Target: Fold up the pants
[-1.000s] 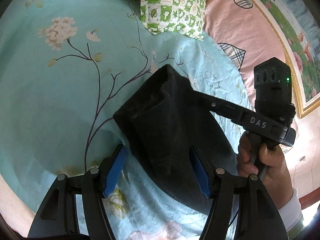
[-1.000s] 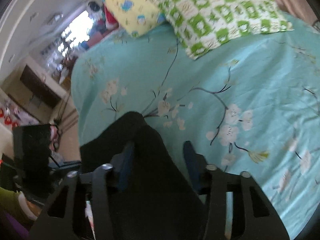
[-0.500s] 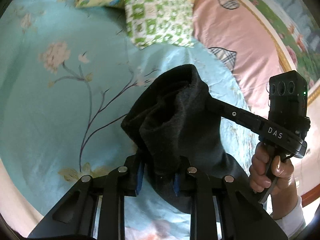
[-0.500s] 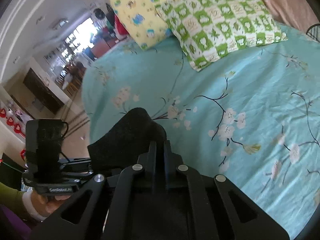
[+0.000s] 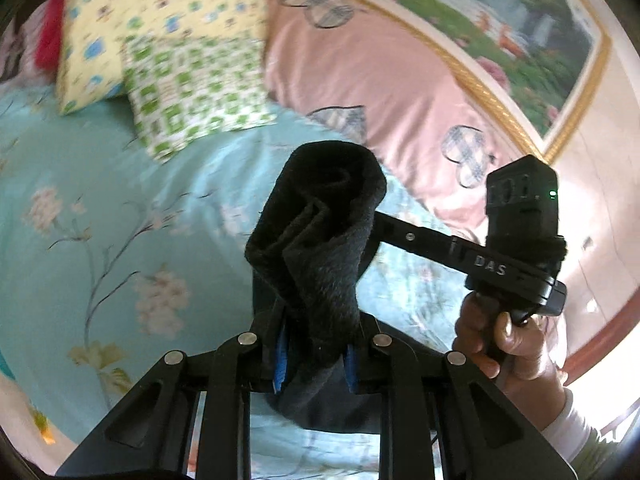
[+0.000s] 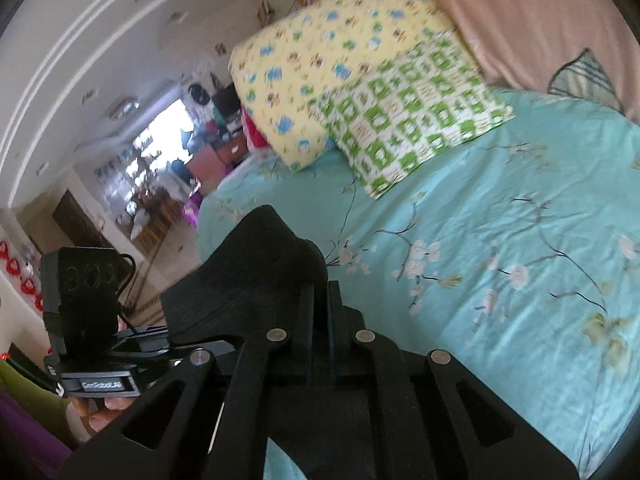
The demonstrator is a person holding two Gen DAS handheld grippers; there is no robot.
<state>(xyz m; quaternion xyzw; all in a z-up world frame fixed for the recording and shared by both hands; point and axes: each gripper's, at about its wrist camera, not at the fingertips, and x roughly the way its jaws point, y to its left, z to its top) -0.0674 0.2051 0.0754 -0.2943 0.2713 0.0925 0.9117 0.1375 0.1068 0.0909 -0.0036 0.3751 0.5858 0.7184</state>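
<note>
The black pants [image 5: 320,248] are bunched and lifted above the turquoise floral bedsheet [image 5: 100,200]. My left gripper [image 5: 314,360] is shut on one end of the fabric. My right gripper [image 6: 320,320] is shut on the other end of the pants [image 6: 248,280]. The right gripper also shows in the left wrist view [image 5: 380,228], reaching into the fabric from the right, held by a hand. The left gripper's body shows at the lower left of the right wrist view [image 6: 100,344]. The pants hang between the two grippers.
A green checked pillow [image 5: 192,96] and a yellow patterned pillow [image 5: 152,12] lie at the head of the bed. A pink headboard cushion [image 5: 380,80] stands behind. In the right wrist view the bed's far edge [image 6: 204,216] drops to a room with furniture.
Both grippers closed on the pants, which lay flat on the sheet a second ago, and have since lifted them up off the bed, bunching the fabric.
</note>
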